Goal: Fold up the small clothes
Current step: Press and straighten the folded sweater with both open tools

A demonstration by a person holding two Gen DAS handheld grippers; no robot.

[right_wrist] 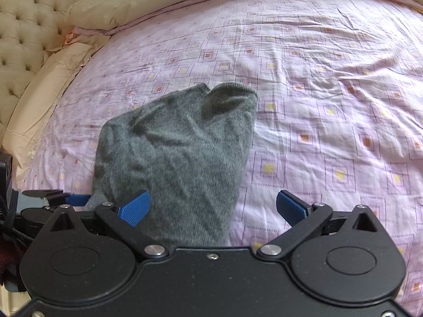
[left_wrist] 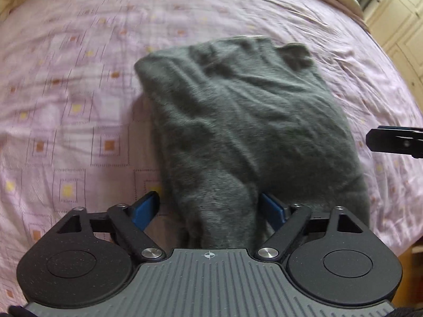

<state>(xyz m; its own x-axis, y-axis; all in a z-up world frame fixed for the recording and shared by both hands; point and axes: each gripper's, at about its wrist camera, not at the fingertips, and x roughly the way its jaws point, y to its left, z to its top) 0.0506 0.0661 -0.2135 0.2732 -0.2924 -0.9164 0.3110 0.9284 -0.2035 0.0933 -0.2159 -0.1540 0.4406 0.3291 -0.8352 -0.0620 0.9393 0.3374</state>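
A grey knitted garment (left_wrist: 246, 121) lies folded in a rough rectangle on the pink patterned bedsheet (left_wrist: 66, 105). My left gripper (left_wrist: 210, 208) is open, and the garment's bunched near end sits between its blue pads (left_wrist: 146, 208). The cloth reaches the right pad and stays clear of the left one. In the right wrist view the same garment (right_wrist: 174, 158) stretches away from the camera, with a sleeve or neck opening at its far end. My right gripper (right_wrist: 214, 207) is open over the garment's near right edge. Its left pad (right_wrist: 134, 208) is above the cloth and its right pad above the sheet.
A tufted beige headboard (right_wrist: 23, 39) and cream pillows (right_wrist: 47, 89) line the left side of the bed. Cream cupboard doors (left_wrist: 399, 26) stand beyond the bed's far right corner. Wrinkled sheet (right_wrist: 330, 105) spreads to the right of the garment.
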